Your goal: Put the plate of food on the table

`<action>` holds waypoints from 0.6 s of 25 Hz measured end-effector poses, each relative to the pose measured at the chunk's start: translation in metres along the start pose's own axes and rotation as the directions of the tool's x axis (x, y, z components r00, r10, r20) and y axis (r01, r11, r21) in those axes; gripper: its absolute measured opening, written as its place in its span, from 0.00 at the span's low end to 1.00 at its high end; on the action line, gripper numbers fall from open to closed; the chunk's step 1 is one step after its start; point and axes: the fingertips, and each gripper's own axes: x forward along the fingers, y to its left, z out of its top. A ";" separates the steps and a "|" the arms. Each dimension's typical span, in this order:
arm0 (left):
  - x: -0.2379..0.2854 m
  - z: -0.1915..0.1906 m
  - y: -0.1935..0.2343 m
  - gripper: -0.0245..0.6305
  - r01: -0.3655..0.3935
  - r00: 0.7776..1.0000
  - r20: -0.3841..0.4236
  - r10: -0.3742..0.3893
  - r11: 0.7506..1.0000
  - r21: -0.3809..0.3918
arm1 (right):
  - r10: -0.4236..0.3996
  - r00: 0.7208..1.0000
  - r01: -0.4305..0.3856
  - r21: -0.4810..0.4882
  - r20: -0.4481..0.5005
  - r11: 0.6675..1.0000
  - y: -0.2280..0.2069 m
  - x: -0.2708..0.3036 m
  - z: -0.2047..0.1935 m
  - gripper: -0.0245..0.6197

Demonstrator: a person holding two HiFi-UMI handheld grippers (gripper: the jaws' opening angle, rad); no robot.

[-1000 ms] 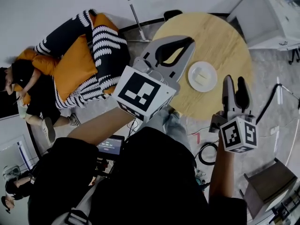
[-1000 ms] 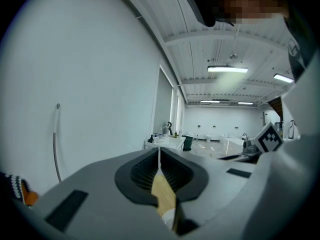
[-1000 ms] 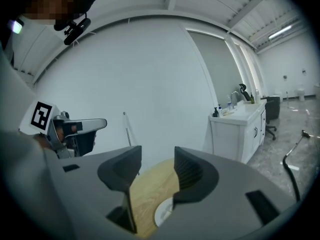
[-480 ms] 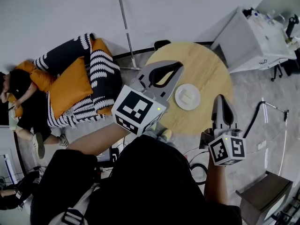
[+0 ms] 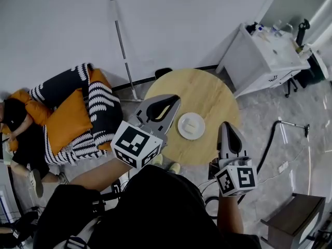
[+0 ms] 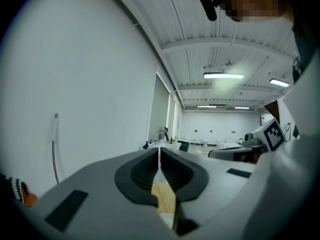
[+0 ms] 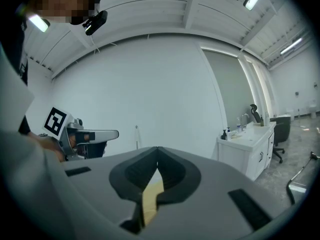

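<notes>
Head view, plate [image 5: 191,125] on round table [image 5: 207,92] (well inside its rim).

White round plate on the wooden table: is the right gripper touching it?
Apart. The head view shows bare round wooden table between the white round plate and the shut, empty right gripper.

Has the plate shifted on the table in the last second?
No. The plate sits where it did, near the middle of the table, toward the person; only the view shifted.
</notes>
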 end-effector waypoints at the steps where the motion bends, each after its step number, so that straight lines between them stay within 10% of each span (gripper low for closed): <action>1: 0.001 0.000 0.001 0.07 0.001 1.000 -0.002 -0.001 1.000 -0.002 | -0.004 1.000 0.004 0.001 0.002 1.000 -0.001 0.001 0.001 0.05; 15: 0.016 0.012 0.012 0.07 0.007 1.000 0.019 -0.007 1.000 -0.012 | -0.031 0.999 0.031 -0.021 -0.009 0.999 -0.013 0.017 0.007 0.05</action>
